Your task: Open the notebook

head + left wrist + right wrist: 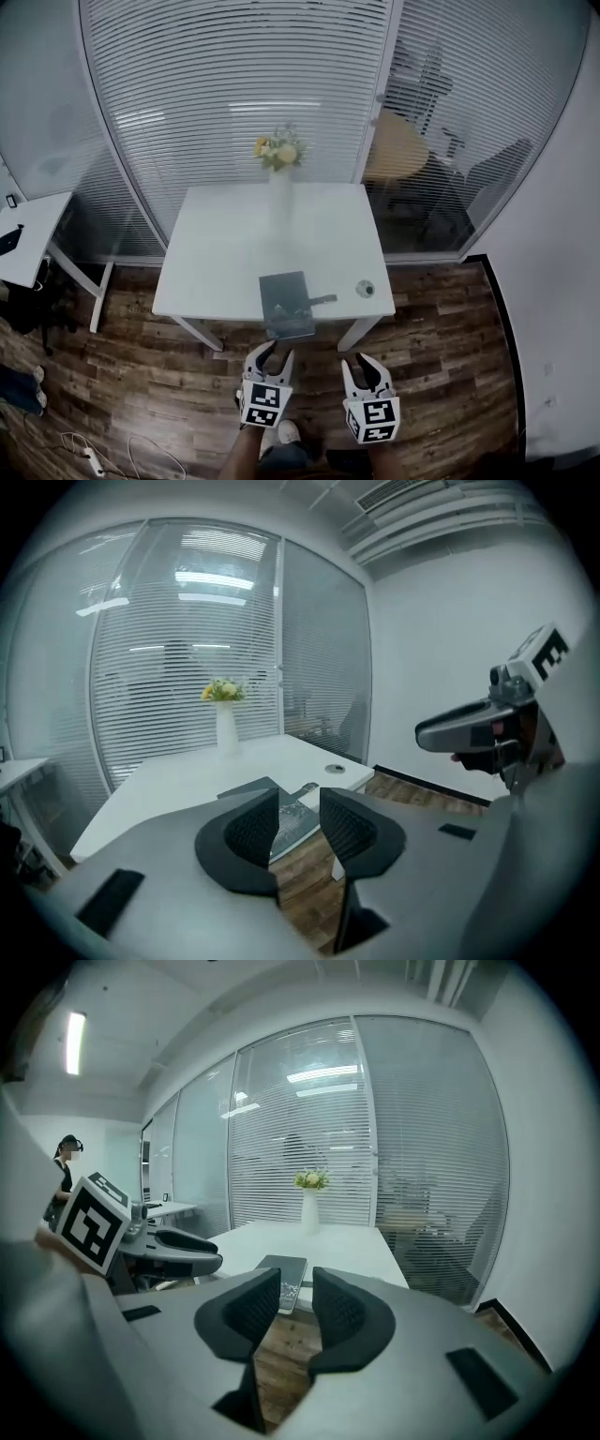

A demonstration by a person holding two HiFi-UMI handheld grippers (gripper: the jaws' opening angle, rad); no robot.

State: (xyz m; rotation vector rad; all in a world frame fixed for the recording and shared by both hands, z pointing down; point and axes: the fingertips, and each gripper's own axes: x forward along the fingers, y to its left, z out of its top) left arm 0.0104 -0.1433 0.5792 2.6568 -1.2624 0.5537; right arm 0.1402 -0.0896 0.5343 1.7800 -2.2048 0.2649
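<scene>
A dark grey notebook [287, 305] lies closed at the front edge of the white table [234, 253], its near end sticking out over the edge. A thin dark strip [322, 300] juts from its right side. My left gripper [273, 349] hovers over the floor just in front of the notebook, open and empty. My right gripper [364, 361] hangs beside it to the right, also open and empty. In the left gripper view the notebook [296, 817] shows in the gap of the left gripper [300, 803]. In the right gripper view the notebook [284, 1274] lies just beyond the right gripper [296, 1283].
A white vase with yellow flowers [279, 159] stands at the table's far edge. A small round object [365, 289] sits near the front right corner. Glass walls with blinds [234, 84] stand behind the table. A second desk [28, 234] is at the left, on wooden flooring [141, 394].
</scene>
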